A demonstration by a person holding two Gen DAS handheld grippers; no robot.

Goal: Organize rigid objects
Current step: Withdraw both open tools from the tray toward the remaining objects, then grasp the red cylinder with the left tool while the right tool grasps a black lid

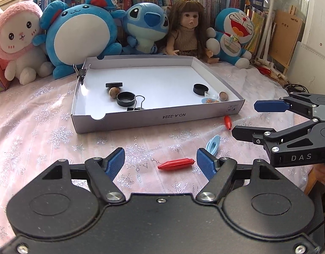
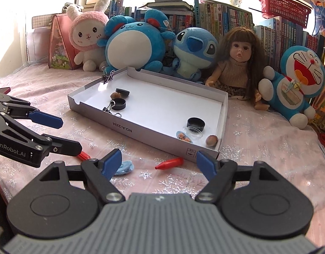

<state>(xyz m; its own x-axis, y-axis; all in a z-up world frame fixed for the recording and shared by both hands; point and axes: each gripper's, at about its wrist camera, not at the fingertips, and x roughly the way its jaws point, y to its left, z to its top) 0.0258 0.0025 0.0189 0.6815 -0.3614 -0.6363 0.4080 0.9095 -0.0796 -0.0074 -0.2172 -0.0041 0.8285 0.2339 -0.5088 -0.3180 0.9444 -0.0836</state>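
Observation:
A shallow white cardboard tray (image 1: 128, 119) (image 2: 154, 130) lies on the pink cloth. It holds black caps (image 1: 125, 98) (image 2: 195, 123), nuts (image 1: 223, 95) (image 2: 211, 140), a binder clip (image 1: 137, 104) (image 2: 109, 107) and a small clear dish (image 2: 194, 131). Outside it lie two red plastic pieces (image 1: 176, 163) (image 1: 228, 122) (image 2: 170, 163) and a light-blue clip (image 1: 213, 144) (image 2: 124, 167). My left gripper (image 1: 160, 163) (image 2: 70, 134) is open and empty, with one red piece between its fingertips. My right gripper (image 2: 159, 163) (image 1: 244, 119) is open and empty over the other red piece.
Plush toys (image 1: 77, 36) (image 2: 132, 40), a doll (image 1: 188, 33) (image 2: 236, 63) and a row of books (image 2: 226, 14) line the back. A binder clip (image 1: 81, 72) (image 2: 108, 77) grips the tray's far left wall. White tubes (image 1: 266, 61) lie at the right.

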